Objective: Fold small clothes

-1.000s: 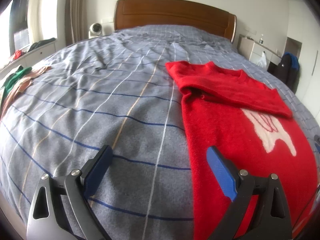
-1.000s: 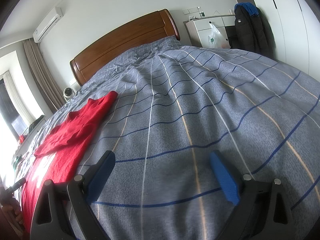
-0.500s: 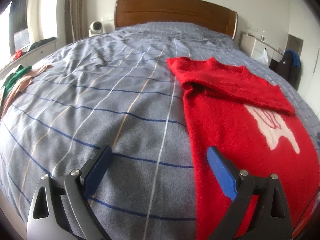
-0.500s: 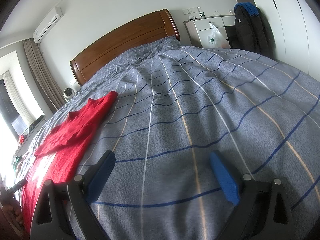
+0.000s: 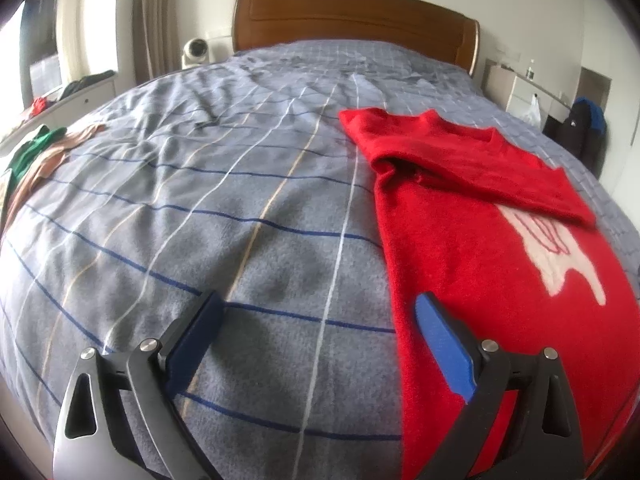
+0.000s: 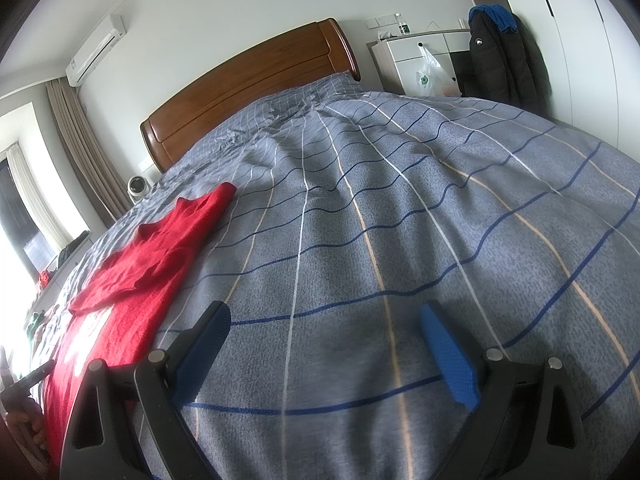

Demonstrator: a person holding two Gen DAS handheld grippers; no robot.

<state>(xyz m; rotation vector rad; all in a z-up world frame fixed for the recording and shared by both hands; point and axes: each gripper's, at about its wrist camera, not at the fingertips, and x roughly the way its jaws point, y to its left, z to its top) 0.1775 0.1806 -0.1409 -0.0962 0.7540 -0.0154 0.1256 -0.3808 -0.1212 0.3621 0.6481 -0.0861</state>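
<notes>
A red sweater (image 5: 472, 232) with a white and pink motif lies flat on the grey striped bedcover (image 5: 224, 208), one sleeve folded across its chest. My left gripper (image 5: 320, 340) is open and empty, low over the cover, its right finger over the sweater's left edge. In the right wrist view the sweater (image 6: 152, 264) lies at the left. My right gripper (image 6: 324, 344) is open and empty over bare bedcover (image 6: 400, 240), to the right of the sweater.
Green and tan clothes (image 5: 32, 160) lie at the bed's left edge. A wooden headboard (image 5: 352, 16) stands at the far end. A white cabinet (image 6: 424, 60) and a dark jacket (image 6: 504, 56) stand by the right wall. A small fan (image 5: 196, 50) sits left of the headboard.
My left gripper has dropped a little and edged forward along the sweater's left edge. My right gripper has stayed still.
</notes>
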